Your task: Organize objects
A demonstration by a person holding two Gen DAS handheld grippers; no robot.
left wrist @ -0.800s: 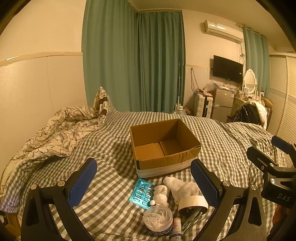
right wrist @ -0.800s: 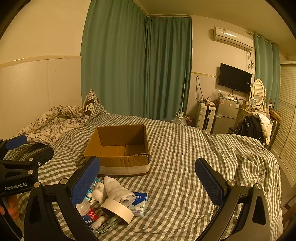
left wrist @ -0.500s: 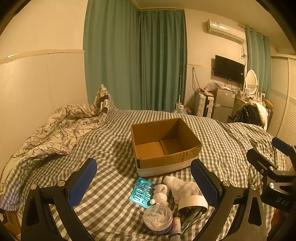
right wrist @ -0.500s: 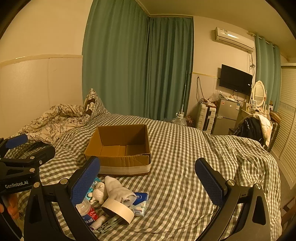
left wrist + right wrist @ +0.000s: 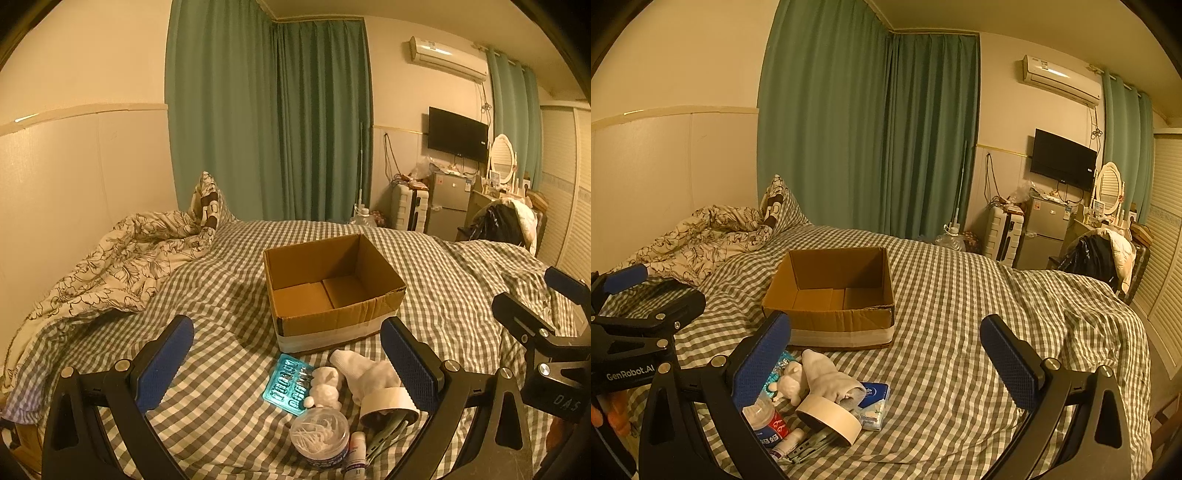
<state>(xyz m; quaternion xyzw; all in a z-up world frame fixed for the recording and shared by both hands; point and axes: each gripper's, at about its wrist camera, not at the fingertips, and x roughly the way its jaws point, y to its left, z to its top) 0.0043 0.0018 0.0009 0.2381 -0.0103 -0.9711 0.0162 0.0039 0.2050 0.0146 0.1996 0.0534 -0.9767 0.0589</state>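
Left gripper [image 5: 287,365] is sitting low in its own frame, jaws spread wide, blue pads [image 5: 162,363] gripping nothing. Right gripper [image 5: 885,363] is doing likewise, wide apart, unloaded. Each is showing at the other view's edge. Fingers [image 5: 607,419], probably the left hand's, are peeking in at lower left.

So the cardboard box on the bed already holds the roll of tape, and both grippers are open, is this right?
Not quite. The cardboard box is empty; the left wrist view shows the roll of tape lying on the bed in front of it. The left gripper and right gripper are open.
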